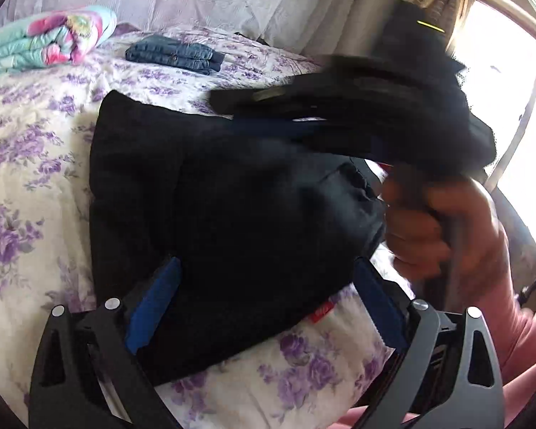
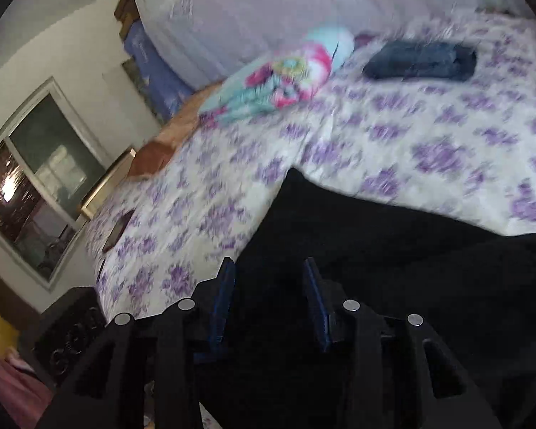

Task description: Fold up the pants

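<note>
Plainly, a bedroom scene, read left to right.

Bedspread: a white cover (image 1: 35,164) printed with purple flowers lies over the whole bed and carries every garment in sight.

Quilt: a folded pink-and-turquoise bundle (image 1: 46,39) rests at the far left of the bed, near the pale wall.

Jeans: a folded blue denim stack (image 1: 175,55) lies just right of the quilt and apart from it, also at the far edge.

Black pants: the task's garment (image 1: 211,207) lies in the middle of the bed in a thick, partly folded block, a small red label showing at its near edge.

Left gripper: its blue-padded tool (image 1: 266,295) hangs over the near edge of the pants with jaws spread wide; the pads stand on either side of the cloth and do not press it.

Right gripper: from the left wrist view it is a blurred black shape (image 1: 232,102) reaching across the far right part of the pants, gripped by a person's hand (image 1: 443,228) in a pink sleeve. From its own camera (image 2: 268,268) the jaws stand partly apart over black fabric; whether the pads pinch cloth cannot be told.

Window: bright glass (image 1: 511,107) fills the far right.

Containers: none can be made out on the bed.
</note>
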A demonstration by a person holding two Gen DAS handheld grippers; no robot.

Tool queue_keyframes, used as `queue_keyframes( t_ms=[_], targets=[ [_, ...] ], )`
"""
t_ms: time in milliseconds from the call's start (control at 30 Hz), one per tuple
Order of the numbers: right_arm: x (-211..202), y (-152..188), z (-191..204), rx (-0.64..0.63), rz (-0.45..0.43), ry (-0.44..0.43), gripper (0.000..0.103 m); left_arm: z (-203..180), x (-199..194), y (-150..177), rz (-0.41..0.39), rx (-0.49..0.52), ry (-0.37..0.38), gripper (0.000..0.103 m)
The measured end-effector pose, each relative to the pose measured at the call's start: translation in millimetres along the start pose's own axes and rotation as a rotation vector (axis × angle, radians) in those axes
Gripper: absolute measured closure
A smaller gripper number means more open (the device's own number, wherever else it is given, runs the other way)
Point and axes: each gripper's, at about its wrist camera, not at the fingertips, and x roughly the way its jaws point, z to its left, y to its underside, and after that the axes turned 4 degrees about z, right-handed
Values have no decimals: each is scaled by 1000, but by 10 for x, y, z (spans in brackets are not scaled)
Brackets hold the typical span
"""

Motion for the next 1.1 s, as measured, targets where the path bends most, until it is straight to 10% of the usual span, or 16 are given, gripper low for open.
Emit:
queue_keyframes(
  t_ms=[100,200,333,433,633,900,1100],
  targets=[
    [231,-276,-426,68,79,96,102,-50,11,64,-3,45,-36,9],
    [-168,-389,-723,199,-78,295,92,-70,1,86,-7,66,-56,9],
    [-579,-24,-480,135,-145,115,64,-24,-119,20,1,34,-13,9],
    [-691,598,-418,83,-75,213,66,110,-176,-100,-6,-44,79,7],
    [-1205,1385,-369,55,-161,273,64,90,-54,-18,43,11,-45,7],
    [-1283,1325,-53,-38,-305,181,38,-27,-23,-85,58,10,-185,6],
    [-1084,1565,-301,26,-271,231,41,-19,-21,-5,90,10,-232,6]
  ],
)
